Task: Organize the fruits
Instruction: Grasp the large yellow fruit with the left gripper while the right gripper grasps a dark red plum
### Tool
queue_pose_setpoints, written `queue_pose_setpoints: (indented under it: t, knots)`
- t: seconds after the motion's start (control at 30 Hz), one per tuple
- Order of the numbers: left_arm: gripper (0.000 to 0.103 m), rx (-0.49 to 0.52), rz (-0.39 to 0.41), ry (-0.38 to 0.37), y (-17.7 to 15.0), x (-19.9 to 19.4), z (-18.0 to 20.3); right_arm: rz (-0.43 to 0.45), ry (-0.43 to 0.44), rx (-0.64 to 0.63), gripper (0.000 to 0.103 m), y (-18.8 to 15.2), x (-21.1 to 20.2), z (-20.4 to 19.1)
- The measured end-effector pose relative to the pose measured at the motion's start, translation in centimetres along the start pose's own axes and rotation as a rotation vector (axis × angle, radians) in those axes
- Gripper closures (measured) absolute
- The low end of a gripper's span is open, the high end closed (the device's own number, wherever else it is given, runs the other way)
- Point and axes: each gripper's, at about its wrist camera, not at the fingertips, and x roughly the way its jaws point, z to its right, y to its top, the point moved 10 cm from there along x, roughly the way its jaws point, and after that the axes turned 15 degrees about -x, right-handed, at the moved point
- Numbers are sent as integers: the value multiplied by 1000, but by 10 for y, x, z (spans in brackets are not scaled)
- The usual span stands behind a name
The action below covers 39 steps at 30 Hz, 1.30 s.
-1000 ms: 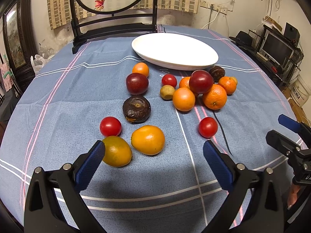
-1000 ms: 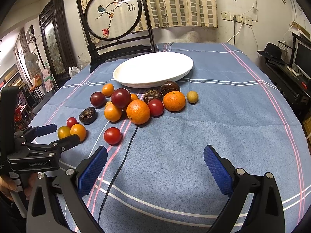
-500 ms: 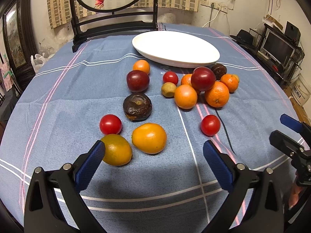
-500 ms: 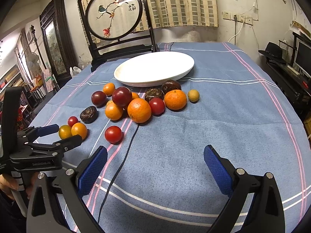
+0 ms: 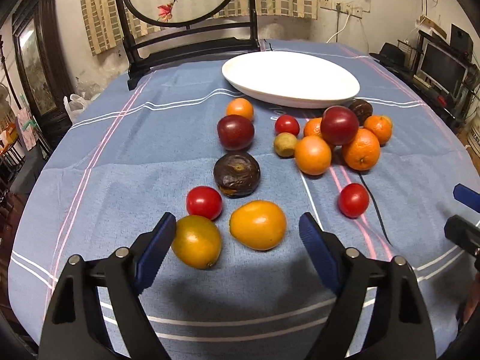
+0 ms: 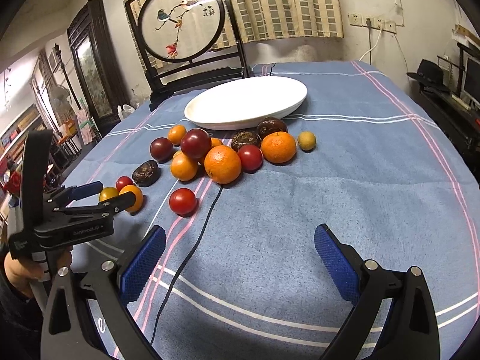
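**Fruit scattered on blue cloth, both grippers poised**

Where the blue woven tablecloth (image 5: 120,162) spreads across the table, its nap looks soft and towel-like, crossed by white and pink stripes. Next in size is the white oval plate (image 5: 288,78), smooth, glossy and shallow, lying at the far side with nothing on it. Just in front of it sits the fruit, all loose on the cloth.

Black plastic arms carry the left gripper (image 5: 237,234), whose ribbed blue pads have just been closing in yet stand spread, pinching nothing. Its left pad is at the edge of a yellow-green oval fruit (image 5: 196,241), and a smooth orange-yellow oval fruit (image 5: 258,225) lies between the pads, untouched. The right gripper (image 6: 240,255) hangs over bare cloth, fingers spread wide and empty.

A dimpled orange (image 5: 361,149) leads the main cluster, with a glossy dark red plum (image 5: 339,125) perched above it. A wrinkled, dark brown round fruit (image 5: 237,174) sits apart nearer the left gripper. Small shiny red tomatoes (image 5: 204,202) dot the cloth. A thin black cable (image 6: 192,255) snakes across the fabric.
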Motion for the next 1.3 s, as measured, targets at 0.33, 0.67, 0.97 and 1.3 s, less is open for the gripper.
queue_pose_setpoints:
  t: [0.33,0.67,0.97,1.3]
  knots:
    - [22,-58,-29,-38,-8,-13,-21,-6,19,17,4,-3,2,1]
    - [43,-72,-53,-24,-16,8,-36,-19,18,-1,4,-1,4,-6]
    - [66,-104,-68,-96,-5,19,-38,-59,-36,-27,4,2,9,-1]
    - [66,-98,-59,-163,-7,10,-37,-163,-195,-92,3,20,28,36]
